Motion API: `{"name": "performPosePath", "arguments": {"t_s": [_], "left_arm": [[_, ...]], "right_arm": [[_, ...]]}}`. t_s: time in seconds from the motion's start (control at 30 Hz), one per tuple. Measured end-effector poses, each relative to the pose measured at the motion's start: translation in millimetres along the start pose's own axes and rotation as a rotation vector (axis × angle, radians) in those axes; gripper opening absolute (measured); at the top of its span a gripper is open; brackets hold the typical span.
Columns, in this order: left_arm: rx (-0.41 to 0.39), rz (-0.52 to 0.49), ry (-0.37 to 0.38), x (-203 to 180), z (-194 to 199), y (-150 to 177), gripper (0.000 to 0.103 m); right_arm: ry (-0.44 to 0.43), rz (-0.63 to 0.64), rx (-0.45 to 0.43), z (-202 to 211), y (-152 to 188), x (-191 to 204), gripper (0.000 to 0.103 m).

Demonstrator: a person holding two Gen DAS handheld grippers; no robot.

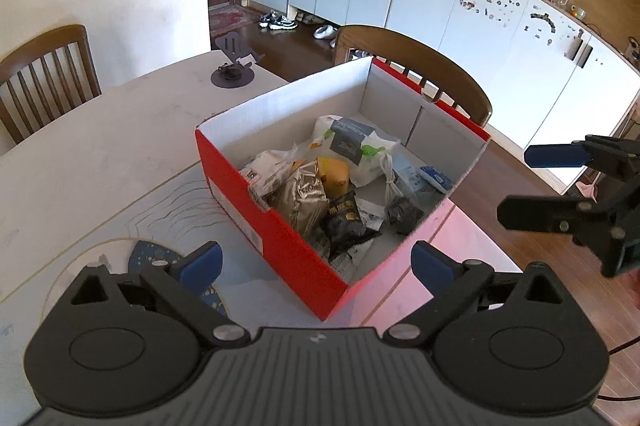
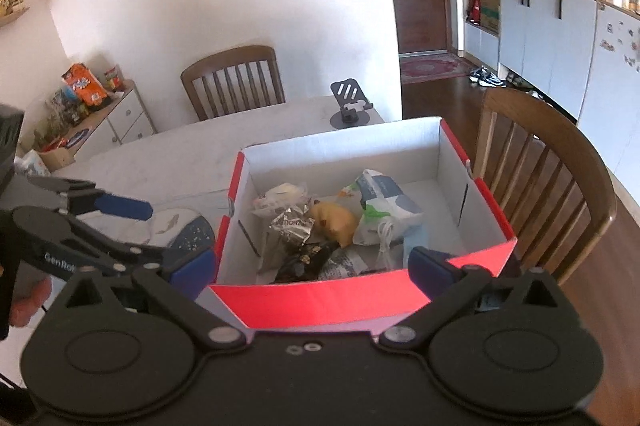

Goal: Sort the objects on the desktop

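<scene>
A red cardboard box (image 1: 280, 230) (image 2: 320, 296) with a white inside stands on the pale table. In it lie several items: a white wipes pack (image 1: 352, 142) (image 2: 384, 202), a silver foil packet (image 1: 304, 194) (image 2: 292, 224), a yellow object (image 1: 334, 172) (image 2: 336, 220), a black snack packet (image 1: 344, 218) (image 2: 304, 260) and a coiled white cable (image 1: 390, 178) (image 2: 385, 230). My left gripper (image 1: 318, 264) (image 2: 140, 228) hovers open at the box's near left corner. At the near right side my right gripper (image 2: 311, 270) (image 1: 532, 184) is open too. Neither holds anything.
A dark phone stand (image 1: 233, 64) (image 2: 351, 106) sits at the table's far edge. Wooden chairs (image 1: 44, 74) (image 2: 540, 178) stand at the far side and behind the box. A blue speckled dish (image 1: 152, 254) (image 2: 192, 234) lies left of the box. Cabinets line the far wall.
</scene>
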State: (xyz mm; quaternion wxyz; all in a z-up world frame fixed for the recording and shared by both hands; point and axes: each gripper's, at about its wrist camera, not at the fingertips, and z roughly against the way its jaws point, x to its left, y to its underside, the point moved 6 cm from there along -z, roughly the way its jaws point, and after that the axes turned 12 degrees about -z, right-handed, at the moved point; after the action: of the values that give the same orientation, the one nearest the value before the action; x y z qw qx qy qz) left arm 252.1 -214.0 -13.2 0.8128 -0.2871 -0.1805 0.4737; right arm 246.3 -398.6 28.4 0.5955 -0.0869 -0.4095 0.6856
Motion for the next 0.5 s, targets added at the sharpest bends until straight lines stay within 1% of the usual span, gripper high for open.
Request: {"name": "performPosePath", "arguments": {"t_s": [0.1,0.33,0.5], "left_arm": [[-0.006,0.007,0.001,1,6,8,0.101],[-0.012,0.015,-0.027,4,21,25,0.101],[-0.012,0.015,-0.018,4,27,33,0.101]], "right_arm": [[0.006,-0.019,-0.005,3,6,2,0.103],[0.035,-0.038,-0.024,10,19,10,0.103],[0.051,-0.053,-0.036,12,23,11,0.103]]}}
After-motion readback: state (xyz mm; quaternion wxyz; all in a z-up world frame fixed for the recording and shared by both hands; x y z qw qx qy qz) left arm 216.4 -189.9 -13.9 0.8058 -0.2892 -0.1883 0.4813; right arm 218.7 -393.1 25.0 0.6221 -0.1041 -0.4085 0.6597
